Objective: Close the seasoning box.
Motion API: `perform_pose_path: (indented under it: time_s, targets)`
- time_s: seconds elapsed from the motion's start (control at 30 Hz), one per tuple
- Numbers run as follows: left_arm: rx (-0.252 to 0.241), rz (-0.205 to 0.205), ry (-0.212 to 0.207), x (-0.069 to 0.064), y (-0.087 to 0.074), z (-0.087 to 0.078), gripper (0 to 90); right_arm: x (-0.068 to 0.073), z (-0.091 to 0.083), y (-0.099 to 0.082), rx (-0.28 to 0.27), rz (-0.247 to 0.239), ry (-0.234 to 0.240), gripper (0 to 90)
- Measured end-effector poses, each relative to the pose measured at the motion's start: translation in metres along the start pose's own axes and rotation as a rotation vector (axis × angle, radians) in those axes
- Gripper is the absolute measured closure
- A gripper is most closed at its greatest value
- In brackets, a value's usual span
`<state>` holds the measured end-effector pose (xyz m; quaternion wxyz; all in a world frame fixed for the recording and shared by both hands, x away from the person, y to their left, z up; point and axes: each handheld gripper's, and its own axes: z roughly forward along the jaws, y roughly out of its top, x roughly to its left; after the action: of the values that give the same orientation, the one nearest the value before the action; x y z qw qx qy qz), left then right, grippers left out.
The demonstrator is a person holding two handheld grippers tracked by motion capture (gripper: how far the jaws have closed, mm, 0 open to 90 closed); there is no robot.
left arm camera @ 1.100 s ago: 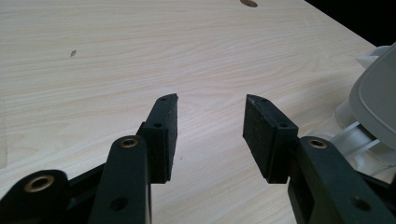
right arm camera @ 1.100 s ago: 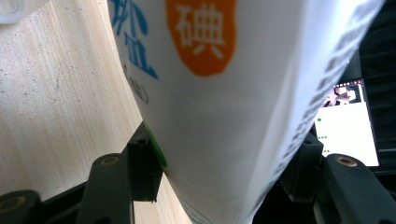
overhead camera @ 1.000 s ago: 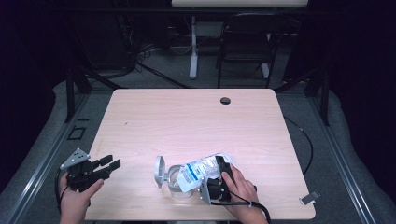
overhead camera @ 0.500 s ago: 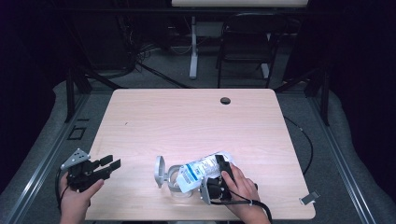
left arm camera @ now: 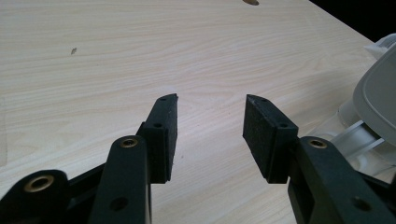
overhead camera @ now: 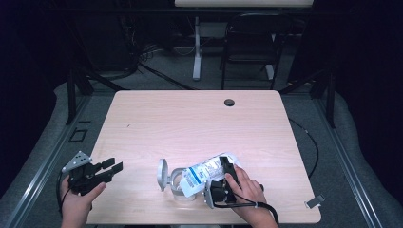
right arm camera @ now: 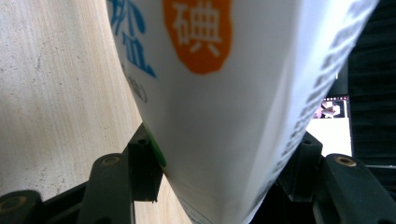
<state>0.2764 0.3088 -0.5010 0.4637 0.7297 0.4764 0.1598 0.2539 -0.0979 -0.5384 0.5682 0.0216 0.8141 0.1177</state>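
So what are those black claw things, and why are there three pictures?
They are tongs, one in each of a person's hands. One picture comes from a camera up high, looking down on the table. The other two come from small cameras riding on the tongs. The left tongs are open and hold nothing; they sit near the table's edge. The right tongs squeeze a white bag with blue and orange print, tipped over a clear jar whose grey lid stands flipped open. Whether anything is pouring, I cannot tell.
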Motion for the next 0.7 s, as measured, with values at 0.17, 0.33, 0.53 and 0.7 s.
perform_pose_path:
  time_s: [0.17,0.33,0.53,0.7]
  targets:
    - [-0.003,-0.003,0.001,-0.0001,0.0,-0.0001,55.8,-0.0012,-0.0001,0.0,0.003,-0.019,-0.004,42.7]
    - [-0.001,-0.004,-0.001,-0.0003,0.0,0.0001,55.8,-0.0025,-0.0008,0.0005,0.006,-0.037,-0.01,42.9]
    - [0.001,-0.003,0.001,-0.0004,0.0001,0.0,55.8,-0.0037,-0.0016,0.0013,0.014,-0.058,-0.013,42.9]
    - [-0.004,-0.002,0.004,0.0007,-0.0002,-0.0002,55.8,-0.0042,-0.002,0.0021,0.017,-0.071,-0.015,42.9]
